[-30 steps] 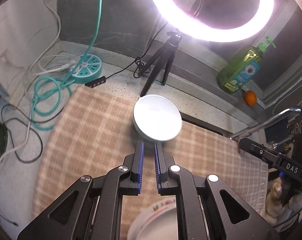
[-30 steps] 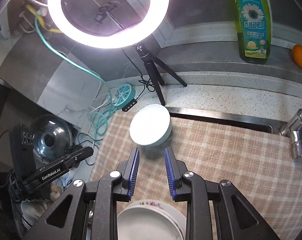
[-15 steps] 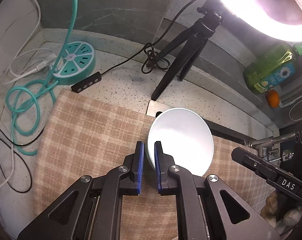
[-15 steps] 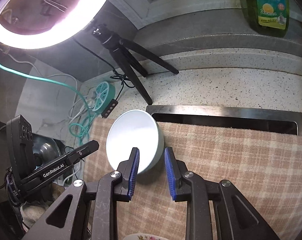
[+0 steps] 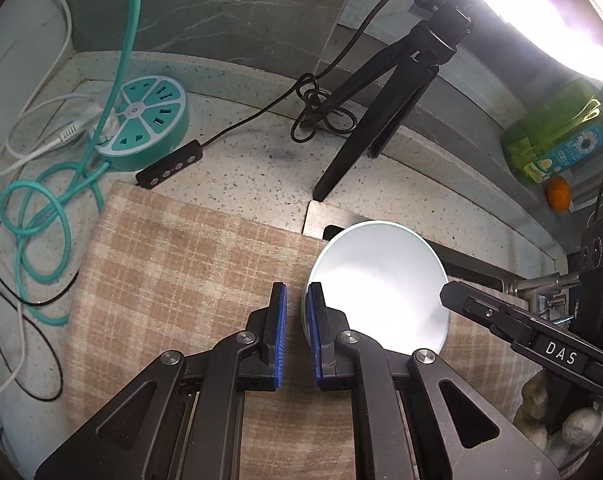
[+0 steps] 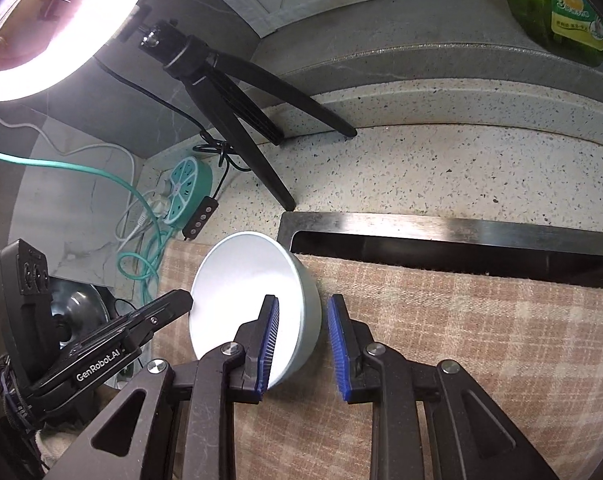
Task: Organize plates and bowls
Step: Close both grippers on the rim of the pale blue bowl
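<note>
White bowl (image 6: pixel 253 304) sat on the checked cloth (image 5: pixel 173 272) at the sink's (image 6: pixel 453 228) corner; tripod (image 5: pixel 385 108) and teal power hub (image 5: pixel 145 120) stood behind; right gripper (image 6: pixel 301 344) straddled its wall, jaws just closing, contact unclear; left gripper (image 5: pixel 297 332) clenched, empty, beside the rim; bowl's near edge hidden.

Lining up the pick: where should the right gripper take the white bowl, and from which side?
The wall nearest the right gripper, from above: the white bowl sits mouth-up, thin-rimmed, and the jaws, just closing, straddle that wall.
</note>
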### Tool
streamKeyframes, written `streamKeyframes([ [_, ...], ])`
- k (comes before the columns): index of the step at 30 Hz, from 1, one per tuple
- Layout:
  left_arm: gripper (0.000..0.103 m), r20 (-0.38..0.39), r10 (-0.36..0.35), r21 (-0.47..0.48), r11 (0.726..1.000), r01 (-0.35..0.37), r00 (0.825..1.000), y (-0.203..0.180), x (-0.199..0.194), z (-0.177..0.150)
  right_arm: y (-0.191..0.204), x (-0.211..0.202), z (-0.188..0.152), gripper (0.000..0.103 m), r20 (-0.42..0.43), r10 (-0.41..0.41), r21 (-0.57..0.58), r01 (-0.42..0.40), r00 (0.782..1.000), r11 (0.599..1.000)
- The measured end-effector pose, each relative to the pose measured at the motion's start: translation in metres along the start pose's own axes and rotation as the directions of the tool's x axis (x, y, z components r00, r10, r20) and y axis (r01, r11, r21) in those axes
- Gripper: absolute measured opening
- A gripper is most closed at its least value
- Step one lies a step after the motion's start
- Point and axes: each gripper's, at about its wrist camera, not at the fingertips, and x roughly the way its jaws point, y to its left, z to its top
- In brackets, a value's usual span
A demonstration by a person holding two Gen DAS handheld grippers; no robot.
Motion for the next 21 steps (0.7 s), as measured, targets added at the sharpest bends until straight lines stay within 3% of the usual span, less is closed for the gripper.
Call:
streamKeyframes([
  [13, 0.009, -0.007, -0.011, 0.004, 1.0, 0.012, 1.0, 0.0017, 0.0058, 0.0013, 0.0004, 0.0107, -0.0002, 0.008, -0.029, -0.015, -0.006, 0.015, 0.999, 1.0],
  [21, 0.007, 0.002, -0.014, 0.021, 1.0, 0.014, 1.0, -0.0045, 0.0046, -0.0006, 0.0018, 0.01, 0.0005, 0.008, -0.031, -0.015, -0.007, 0.015, 0.999, 1.0],
])
